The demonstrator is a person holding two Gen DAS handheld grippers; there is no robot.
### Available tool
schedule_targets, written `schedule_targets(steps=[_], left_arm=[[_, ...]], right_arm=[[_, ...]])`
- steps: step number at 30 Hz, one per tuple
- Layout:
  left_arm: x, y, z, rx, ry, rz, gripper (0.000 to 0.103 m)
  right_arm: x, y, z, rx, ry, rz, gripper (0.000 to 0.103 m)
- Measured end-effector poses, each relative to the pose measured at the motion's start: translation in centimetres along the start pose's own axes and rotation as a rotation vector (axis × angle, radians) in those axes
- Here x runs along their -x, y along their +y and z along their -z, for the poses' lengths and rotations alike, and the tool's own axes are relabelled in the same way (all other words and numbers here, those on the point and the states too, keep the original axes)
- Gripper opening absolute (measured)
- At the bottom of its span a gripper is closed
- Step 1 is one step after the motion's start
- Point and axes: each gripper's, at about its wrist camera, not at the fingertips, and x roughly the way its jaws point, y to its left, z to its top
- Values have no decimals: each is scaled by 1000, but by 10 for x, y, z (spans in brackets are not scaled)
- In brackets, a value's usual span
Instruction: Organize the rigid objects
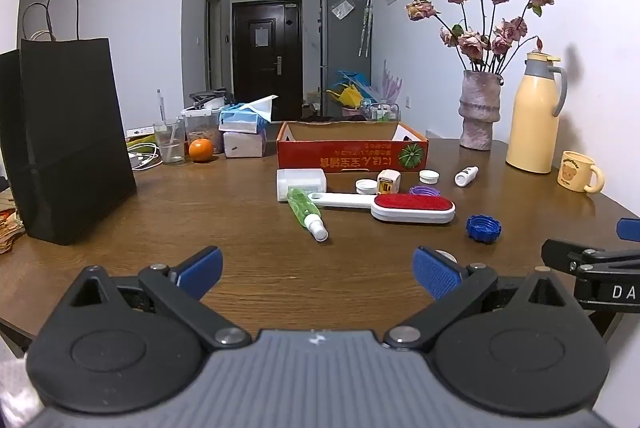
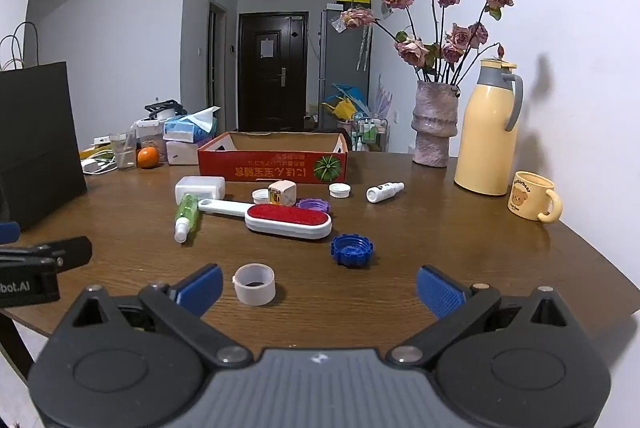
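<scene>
Small rigid items lie on the wooden table (image 1: 248,228) before an open red cardboard box (image 1: 352,151) (image 2: 272,165): a red-faced lint brush (image 1: 412,207) (image 2: 288,218), a green spray bottle (image 1: 306,214) (image 2: 186,214), a white case (image 1: 301,181), a blue cap (image 1: 483,228) (image 2: 352,250), a purple cap (image 2: 313,204), white caps, a cube charger (image 2: 282,191), a small white bottle (image 2: 384,191). A tape roll (image 2: 255,284) sits just ahead of my right gripper (image 2: 320,288). My left gripper (image 1: 318,270) hovers over bare wood. Both stand open and hold nothing.
A black paper bag (image 1: 68,143) stands at the left. Tissue boxes, a glass and an orange (image 1: 201,149) sit at the back left. A vase of dried roses (image 1: 480,107), a yellow thermos (image 1: 534,115) and a bear mug (image 1: 578,171) line the right wall.
</scene>
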Motion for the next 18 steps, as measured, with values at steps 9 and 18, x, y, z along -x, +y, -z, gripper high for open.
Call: schedule_targets(steps=[9,18], left_arm=[[-2,3,0,12,-8,3,103],[0,4,-1,12,-7,3,103]], right_arm=[[0,0,1,-3,1,1,103],[-2,-1,1,-9,4,-1,103]])
